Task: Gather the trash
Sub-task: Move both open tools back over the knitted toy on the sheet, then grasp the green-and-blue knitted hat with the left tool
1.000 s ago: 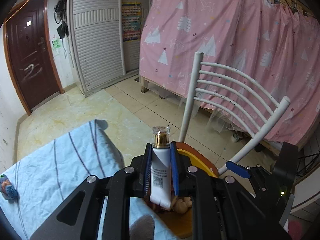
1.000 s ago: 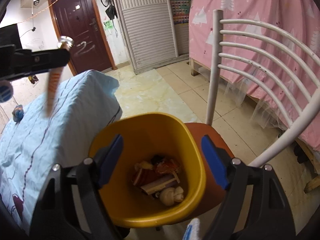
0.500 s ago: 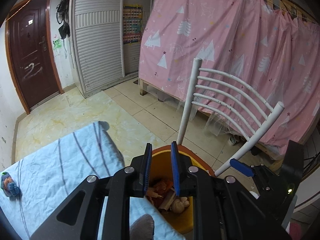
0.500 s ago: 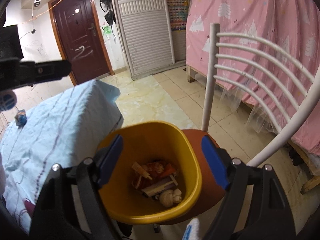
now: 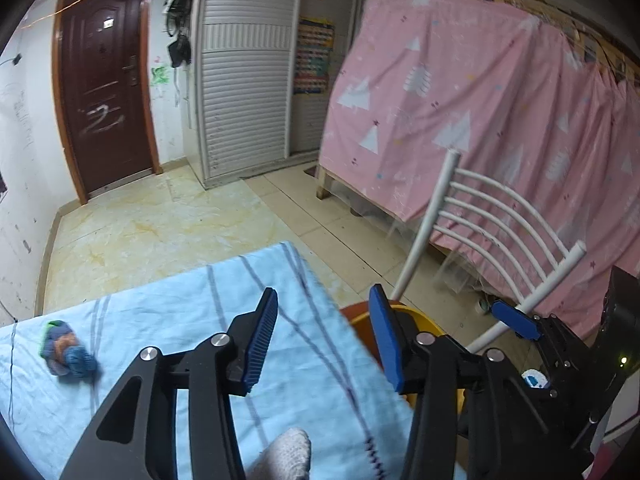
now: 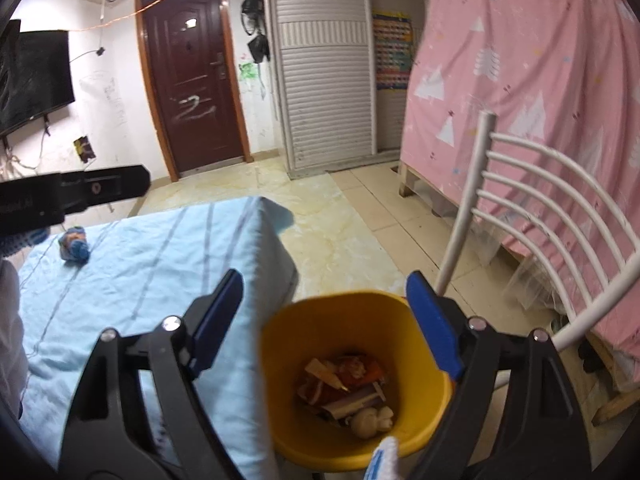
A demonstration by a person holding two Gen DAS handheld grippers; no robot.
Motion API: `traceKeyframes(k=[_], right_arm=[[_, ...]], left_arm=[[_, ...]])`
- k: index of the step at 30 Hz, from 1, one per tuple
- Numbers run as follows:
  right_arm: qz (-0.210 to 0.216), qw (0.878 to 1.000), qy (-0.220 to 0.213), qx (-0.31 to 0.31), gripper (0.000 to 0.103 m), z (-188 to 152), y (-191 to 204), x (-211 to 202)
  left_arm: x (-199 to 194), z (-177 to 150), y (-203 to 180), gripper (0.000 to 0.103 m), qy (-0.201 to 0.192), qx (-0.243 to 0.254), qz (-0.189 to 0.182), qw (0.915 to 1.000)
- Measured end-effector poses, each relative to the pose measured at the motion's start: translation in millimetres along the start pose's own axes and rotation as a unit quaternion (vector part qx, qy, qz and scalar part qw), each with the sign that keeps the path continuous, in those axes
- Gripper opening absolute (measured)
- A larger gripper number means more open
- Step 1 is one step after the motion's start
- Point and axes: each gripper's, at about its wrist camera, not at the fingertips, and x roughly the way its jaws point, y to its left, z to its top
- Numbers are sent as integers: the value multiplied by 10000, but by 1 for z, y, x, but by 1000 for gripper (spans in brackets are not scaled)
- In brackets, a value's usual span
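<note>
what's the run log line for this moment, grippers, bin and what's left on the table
left gripper: jaws opening, nothing between | right gripper: open, empty | yellow bin: holds trash | crumpled blue item: on blue cloth

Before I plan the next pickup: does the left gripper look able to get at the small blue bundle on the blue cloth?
Probably yes. The left gripper holds nothing, its jaws opening, and the small blue bundle lies alone on the blue cloth, off to that gripper's left, with nothing between them.

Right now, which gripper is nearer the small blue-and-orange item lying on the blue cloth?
Left. The left gripper hangs over the cloth near the item; the right gripper sits beside it, over the yellow bin.
</note>
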Motion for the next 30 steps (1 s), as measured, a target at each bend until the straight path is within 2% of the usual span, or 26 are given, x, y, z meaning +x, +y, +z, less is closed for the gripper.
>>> traceKeyframes(k=[10, 19, 22, 25, 30], right_arm=[[241, 9985, -6, -496, 80, 18, 76, 6], [561, 9934, 108, -998, 82, 23, 150, 20], [694, 9908, 167, -1149, 82, 25, 172, 26], [829, 9881, 225, -1278, 82, 27, 193, 32], [1016, 9837, 322, -1452, 82, 30, 217, 42]], left_arm=[[-25, -5, 72, 42, -144, -374, 304, 9987], [-43, -18, 148, 43, -174, -801, 698, 9942], [-45, -24, 174, 44, -115, -983, 914, 9909], [-42, -29, 205, 44, 106, -1304, 1227, 9838], [-31, -41, 240, 45, 399, -1631, 1517, 9741]])
